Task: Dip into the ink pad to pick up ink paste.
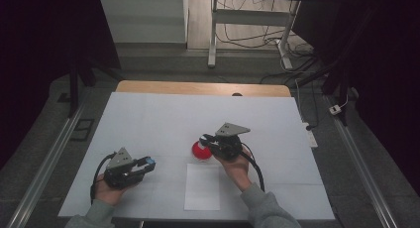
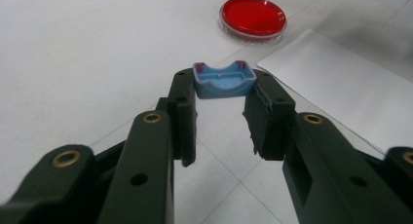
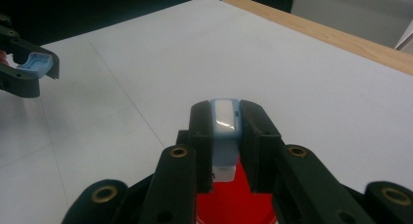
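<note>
My left claw (image 1: 147, 163) is clamped on a blue cap (image 2: 224, 80), hollow side up, at 7 o'clock on the table (image 1: 148, 114). My right claw (image 1: 204, 140) pinches a small blue-and-white case (image 3: 225, 118) right over the red dish (image 1: 199, 151), near table centre. A white sheet (image 1: 202, 187) lies at 6 o'clock from the dish. To do this well, I judge I should hold the case level, bring the cap across slowly, line up their edges, and press only once they sit square, with no tipping toward the dish
</note>
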Available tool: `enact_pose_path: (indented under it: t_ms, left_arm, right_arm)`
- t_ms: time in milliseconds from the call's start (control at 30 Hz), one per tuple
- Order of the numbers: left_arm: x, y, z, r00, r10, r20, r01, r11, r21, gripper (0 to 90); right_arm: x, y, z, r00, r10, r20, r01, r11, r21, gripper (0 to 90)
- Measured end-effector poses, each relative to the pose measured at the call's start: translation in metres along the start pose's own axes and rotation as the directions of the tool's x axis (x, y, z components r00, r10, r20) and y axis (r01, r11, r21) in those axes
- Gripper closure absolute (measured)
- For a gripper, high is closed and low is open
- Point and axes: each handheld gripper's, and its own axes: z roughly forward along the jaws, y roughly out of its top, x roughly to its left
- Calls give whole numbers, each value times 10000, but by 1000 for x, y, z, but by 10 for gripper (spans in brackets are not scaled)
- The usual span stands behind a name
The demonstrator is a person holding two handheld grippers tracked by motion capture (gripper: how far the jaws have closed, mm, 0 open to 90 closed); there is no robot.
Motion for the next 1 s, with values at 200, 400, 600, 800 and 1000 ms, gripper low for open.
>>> enact_pose_path:
  t_ms: [200,400,600,800,1000]
  left_arm:
    - [0,-2,-1,10000,-32,-6,32,10000,11,654]
    - [-1,-2,-2,10000,-28,-41,28,10000,0,653]
    - [-1,-1,-1,10000,7,-28,-7,10000,-3,654]
    - [-1,-1,-1,10000,22,-15,-22,10000,-1,654]
    - [-1,-1,-1,10000,13,-49,-13,10000,7,654]
  right_arm:
    - [-2,1,-7,9999,134,-13,-134,9999,-80,755]
    - [-1,1,-11,9999,114,-59,-115,9999,-110,755]
    - [1,1,-16,9999,119,-108,-121,9998,-167,754]
    - [1,-1,-22,9997,199,-151,-203,9995,-245,755]
    - [0,-2,-27,9993,303,-198,-309,9991,-304,755]
